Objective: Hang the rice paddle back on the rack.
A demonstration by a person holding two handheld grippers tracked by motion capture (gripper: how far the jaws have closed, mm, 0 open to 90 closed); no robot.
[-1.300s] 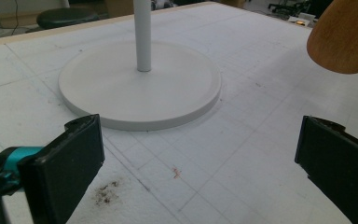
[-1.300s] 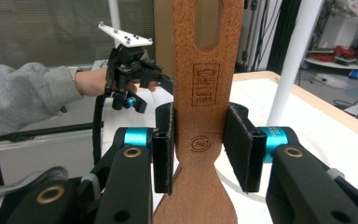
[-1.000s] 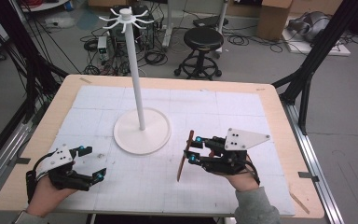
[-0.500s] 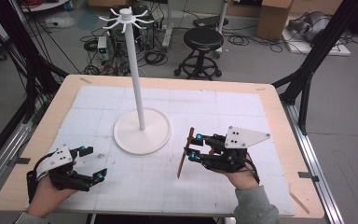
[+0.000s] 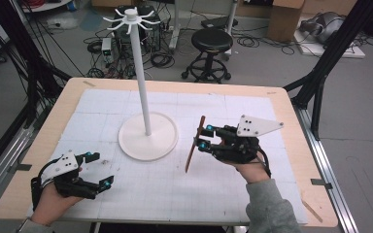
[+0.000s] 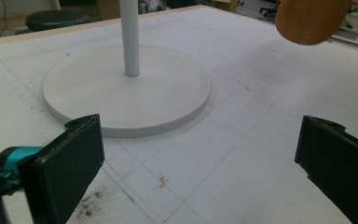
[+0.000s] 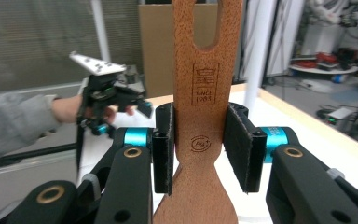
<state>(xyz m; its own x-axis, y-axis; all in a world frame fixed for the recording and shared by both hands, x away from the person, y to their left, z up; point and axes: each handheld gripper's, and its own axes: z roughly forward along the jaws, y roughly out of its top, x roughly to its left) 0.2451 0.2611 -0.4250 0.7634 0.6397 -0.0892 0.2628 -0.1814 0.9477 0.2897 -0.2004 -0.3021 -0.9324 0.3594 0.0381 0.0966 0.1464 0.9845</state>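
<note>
The wooden spoon [image 7: 204, 116] is squeezed between the right hand-held gripper [image 7: 204, 149] jaws, while the left hand-held gripper [image 5: 94, 170] is held wide open, empty.

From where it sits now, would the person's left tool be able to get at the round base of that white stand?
Probably yes. The left tool sits open on the mat, and the white stand's round base lies just ahead with only bare mat between. The wooden spatula, held by the right tool, is off to the other side.
</note>
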